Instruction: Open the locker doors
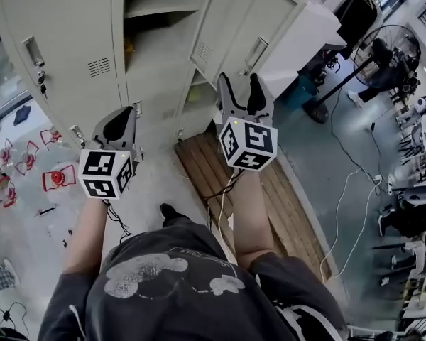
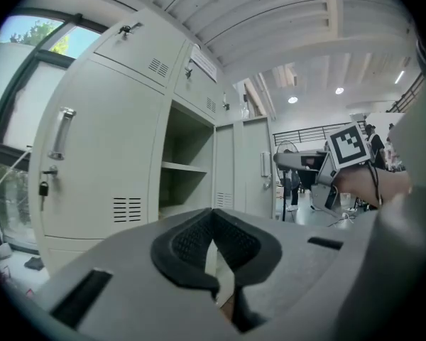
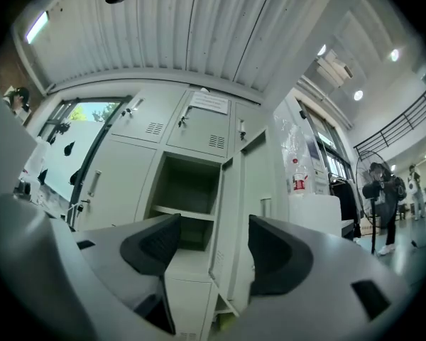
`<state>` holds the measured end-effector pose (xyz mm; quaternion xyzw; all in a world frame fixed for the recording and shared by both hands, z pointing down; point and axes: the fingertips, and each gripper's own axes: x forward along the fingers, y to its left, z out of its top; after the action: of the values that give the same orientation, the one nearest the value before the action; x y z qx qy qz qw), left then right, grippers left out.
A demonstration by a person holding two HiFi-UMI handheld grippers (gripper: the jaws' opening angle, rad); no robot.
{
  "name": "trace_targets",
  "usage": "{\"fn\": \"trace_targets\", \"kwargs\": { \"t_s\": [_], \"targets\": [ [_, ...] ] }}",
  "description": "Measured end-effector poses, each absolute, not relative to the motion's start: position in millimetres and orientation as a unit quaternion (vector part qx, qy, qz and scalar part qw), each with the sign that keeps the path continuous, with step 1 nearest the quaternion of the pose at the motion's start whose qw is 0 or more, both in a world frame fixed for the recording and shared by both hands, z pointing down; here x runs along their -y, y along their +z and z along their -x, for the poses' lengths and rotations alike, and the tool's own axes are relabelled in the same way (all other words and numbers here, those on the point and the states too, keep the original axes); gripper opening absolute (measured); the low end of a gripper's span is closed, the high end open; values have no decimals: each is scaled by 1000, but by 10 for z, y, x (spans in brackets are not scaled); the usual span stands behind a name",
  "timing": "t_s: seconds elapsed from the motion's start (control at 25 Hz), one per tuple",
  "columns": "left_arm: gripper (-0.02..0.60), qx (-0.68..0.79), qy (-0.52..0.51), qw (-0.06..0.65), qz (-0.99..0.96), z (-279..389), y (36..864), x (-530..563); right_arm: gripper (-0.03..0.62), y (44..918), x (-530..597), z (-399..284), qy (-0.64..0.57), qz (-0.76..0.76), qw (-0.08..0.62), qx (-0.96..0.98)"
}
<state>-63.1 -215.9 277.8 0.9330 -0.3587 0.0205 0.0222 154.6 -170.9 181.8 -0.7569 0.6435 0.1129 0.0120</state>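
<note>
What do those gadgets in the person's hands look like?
Both the left gripper and right gripper are pale grey plastic with black textured pads inside the jaws. Each carries a cube of black-and-white square markers. A black cable trails from the left, a white cable from the right. The person wears a dark grey short-sleeved T-shirt with a pale print.

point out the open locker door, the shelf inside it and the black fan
open pale grey metal locker door (image 3: 231,212): right gripper view, middle of panel
pale grey shelf inside the locker (image 3: 187,214): right gripper view, front edge
black round pedestal fan (image 1: 385,48): head view, grille
</note>
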Motion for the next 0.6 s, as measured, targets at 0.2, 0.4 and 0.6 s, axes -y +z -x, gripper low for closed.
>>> {"fn": "trace_targets", "kwargs": {
  "t_s": [0.2,0.4,0.6],
  "targets": [
    [9,403,17,32,-914,1366,2834,2095,293,1922,1795,-901,100,730,17,-676],
    [8,454,20,34,-890,2080,2935,1996,293,1970,1887,-206,97,694,27,-713],
    [9,492,15,38,-870,2628,2955,1919,293,2033,1966,369,90,661,27,-745]
  ]
}}
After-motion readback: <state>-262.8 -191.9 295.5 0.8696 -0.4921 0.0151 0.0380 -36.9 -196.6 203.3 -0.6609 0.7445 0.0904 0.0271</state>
